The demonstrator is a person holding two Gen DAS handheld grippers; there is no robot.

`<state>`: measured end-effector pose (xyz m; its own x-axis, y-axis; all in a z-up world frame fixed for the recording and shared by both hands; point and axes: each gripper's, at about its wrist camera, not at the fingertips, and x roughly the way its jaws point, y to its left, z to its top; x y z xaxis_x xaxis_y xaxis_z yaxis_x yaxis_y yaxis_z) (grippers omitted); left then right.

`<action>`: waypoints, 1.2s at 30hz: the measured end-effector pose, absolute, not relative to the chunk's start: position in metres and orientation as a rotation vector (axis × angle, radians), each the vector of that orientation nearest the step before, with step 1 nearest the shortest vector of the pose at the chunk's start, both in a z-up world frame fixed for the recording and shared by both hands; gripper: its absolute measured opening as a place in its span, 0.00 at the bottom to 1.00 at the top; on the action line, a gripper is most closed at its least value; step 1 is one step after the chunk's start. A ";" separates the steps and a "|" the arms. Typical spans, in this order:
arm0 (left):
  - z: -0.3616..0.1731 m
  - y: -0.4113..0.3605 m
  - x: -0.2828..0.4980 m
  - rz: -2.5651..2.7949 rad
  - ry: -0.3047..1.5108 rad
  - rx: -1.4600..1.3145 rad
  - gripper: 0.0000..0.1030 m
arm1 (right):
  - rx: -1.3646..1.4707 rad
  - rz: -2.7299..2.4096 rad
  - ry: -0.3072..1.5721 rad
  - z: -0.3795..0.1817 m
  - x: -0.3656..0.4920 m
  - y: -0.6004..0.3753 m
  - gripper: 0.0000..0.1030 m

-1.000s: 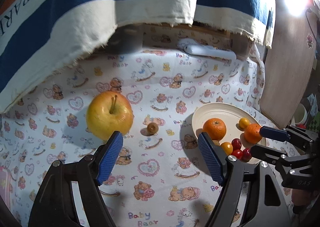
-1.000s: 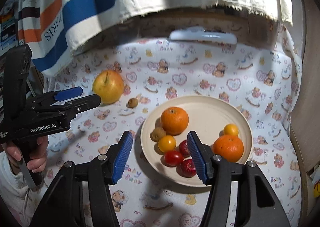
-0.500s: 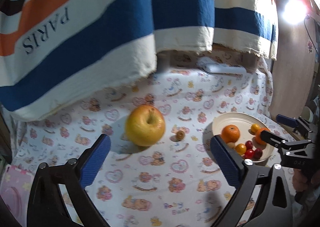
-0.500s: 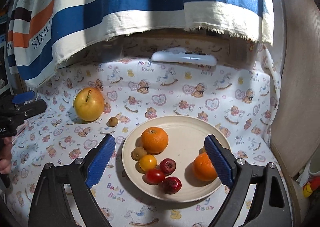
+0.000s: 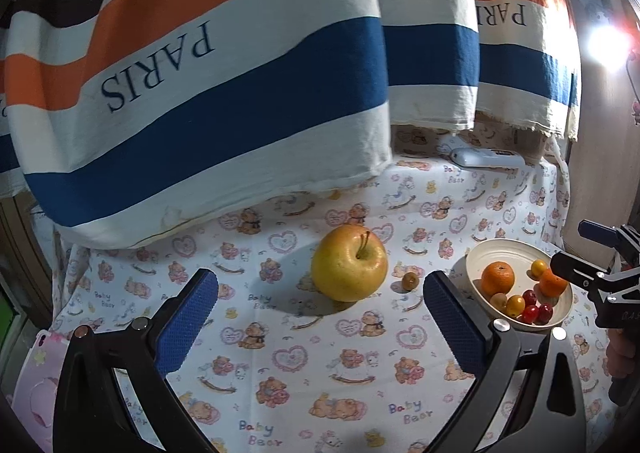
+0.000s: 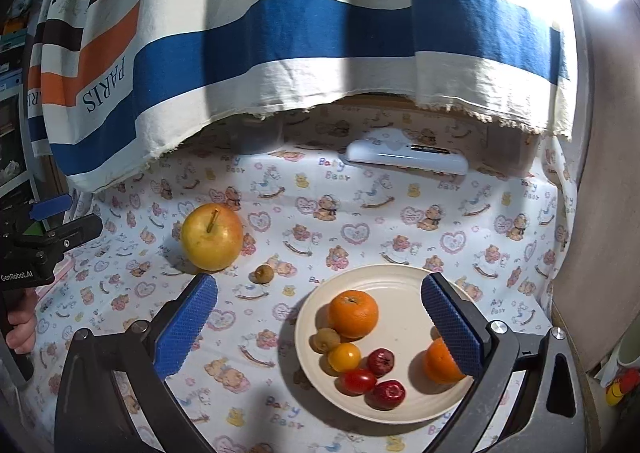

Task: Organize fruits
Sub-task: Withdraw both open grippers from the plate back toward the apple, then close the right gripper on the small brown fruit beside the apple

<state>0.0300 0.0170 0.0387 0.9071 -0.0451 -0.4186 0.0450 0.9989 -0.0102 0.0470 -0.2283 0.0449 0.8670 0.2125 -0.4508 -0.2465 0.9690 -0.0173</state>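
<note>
A big yellow apple and a small brown fruit lie on the bear-print cloth, left of a cream plate. My left gripper hovers short of the apple, open and empty. In the right wrist view the plate holds two oranges, a yellow tomato, a brown fruit and several small red fruits. My right gripper hangs over the plate's near side with its jaws opening, gripping nothing. The apple sits far left of it.
A striped "PARIS" cloth hangs over the back of the table. A white flat device lies at the back edge. A wooden panel bounds the right side. A pink item lies at the near left.
Both grippers have drawn back and up from the table and their jaws have spread wide. The apple, the small fruit and the plate have stayed put.
</note>
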 end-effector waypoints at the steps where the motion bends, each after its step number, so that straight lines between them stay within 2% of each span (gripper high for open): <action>1: 0.038 0.022 0.031 -0.041 0.435 -0.010 0.99 | -0.072 0.243 0.467 0.045 0.048 -0.225 0.99; 12: 0.032 0.059 0.069 -0.010 0.489 -0.050 0.99 | -0.043 0.205 0.539 0.042 0.081 -0.198 0.99; 20: 0.024 0.061 0.095 0.015 0.484 -0.036 0.99 | -0.077 0.131 0.677 0.023 0.123 -0.178 0.99; 36: -0.019 0.085 0.110 0.031 0.545 -0.095 0.99 | -0.140 0.214 0.723 -0.014 0.160 -0.131 0.97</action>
